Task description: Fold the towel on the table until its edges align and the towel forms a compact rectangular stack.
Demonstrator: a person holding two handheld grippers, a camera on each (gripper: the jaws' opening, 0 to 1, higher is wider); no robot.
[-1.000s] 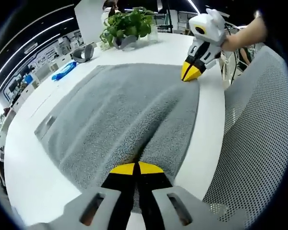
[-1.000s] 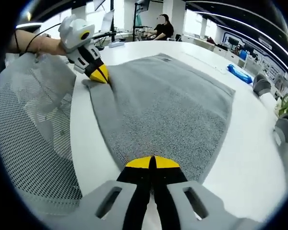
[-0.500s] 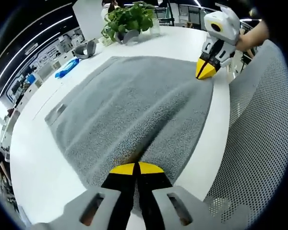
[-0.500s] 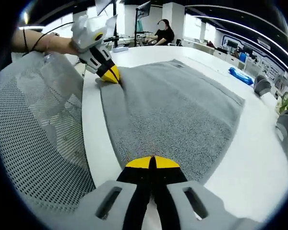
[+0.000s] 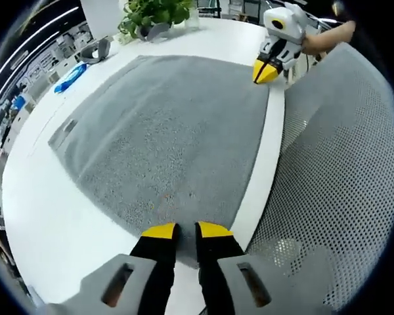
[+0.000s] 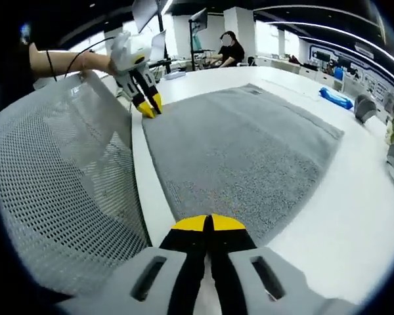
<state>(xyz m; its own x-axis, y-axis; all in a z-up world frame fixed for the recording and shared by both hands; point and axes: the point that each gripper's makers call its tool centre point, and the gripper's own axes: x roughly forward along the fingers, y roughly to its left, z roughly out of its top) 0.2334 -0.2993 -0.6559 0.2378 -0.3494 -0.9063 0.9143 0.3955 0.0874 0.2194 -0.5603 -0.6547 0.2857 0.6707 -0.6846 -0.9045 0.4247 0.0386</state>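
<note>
Across the white table (image 5: 33, 216) the grey towel (image 5: 164, 125) is now seen lying flat, the ridge that was raised along its near edge half a second ago having been smoothed out. At the towel's near corner the left gripper (image 5: 186, 231) has been parted by a narrow gap, where it was pinched together before, and the towel edge is no longer gripped; the same gripper is seen in the right gripper view (image 6: 148, 109) with its yellow tips slightly apart at the far near-edge corner. The right gripper (image 6: 209, 224) is kept closed, tips together at the towel's edge, though whether cloth is pinched cannot be told; it is seen in the left gripper view (image 5: 265, 71) at the other corner. A mesh chair back (image 5: 341, 170) is pressed against the table's near edge. Near the far edge a potted plant (image 5: 151, 14) and a blue object (image 5: 70, 77) are set
</note>
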